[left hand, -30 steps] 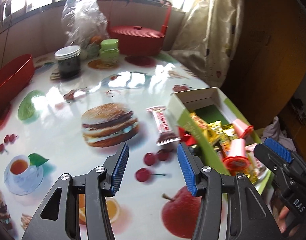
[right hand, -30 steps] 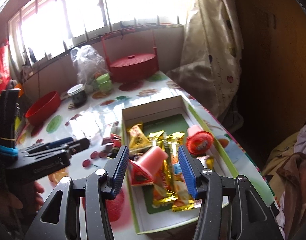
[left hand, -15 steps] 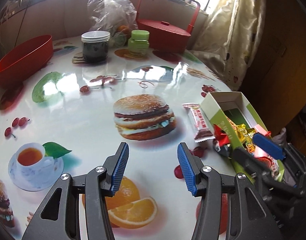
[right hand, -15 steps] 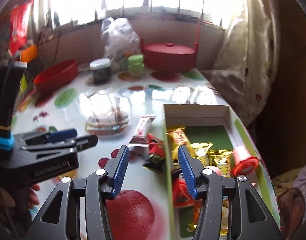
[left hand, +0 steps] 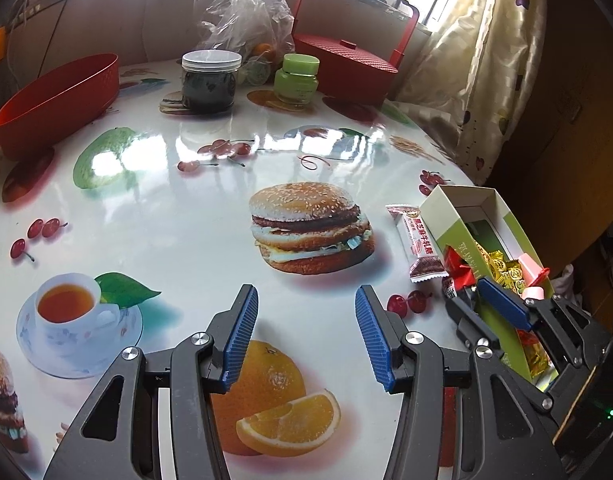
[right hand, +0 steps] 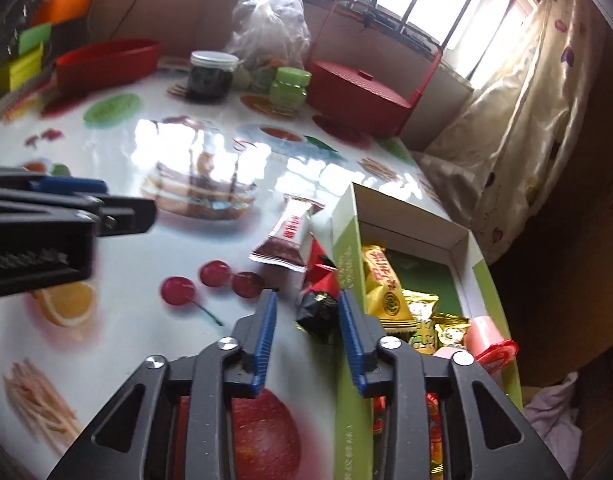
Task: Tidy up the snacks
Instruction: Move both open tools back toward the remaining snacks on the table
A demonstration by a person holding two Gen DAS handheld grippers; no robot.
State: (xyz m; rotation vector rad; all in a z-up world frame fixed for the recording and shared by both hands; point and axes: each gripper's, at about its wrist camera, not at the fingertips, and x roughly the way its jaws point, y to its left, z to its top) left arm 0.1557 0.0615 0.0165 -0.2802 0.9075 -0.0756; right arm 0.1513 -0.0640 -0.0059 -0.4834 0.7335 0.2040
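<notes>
Right gripper (right hand: 304, 314) is closing around a dark-wrapped candy (right hand: 318, 312) beside the box (right hand: 348, 264) — likely to box it; left gripper (left hand: 304, 334) hangs half-open, empty.

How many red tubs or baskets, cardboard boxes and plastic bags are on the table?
Red tubs or baskets: 2 (oval tub, handled basket)
Cardboard boxes: 1
Plastic bags: 1
Total: 4

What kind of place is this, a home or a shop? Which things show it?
Most likely a home, at a dining table by a window. Its glossy cloth is printed with food pictures, a patterned curtain hangs beside it, and household items stand at the back: a dark jar and a red lidded basket.
</notes>
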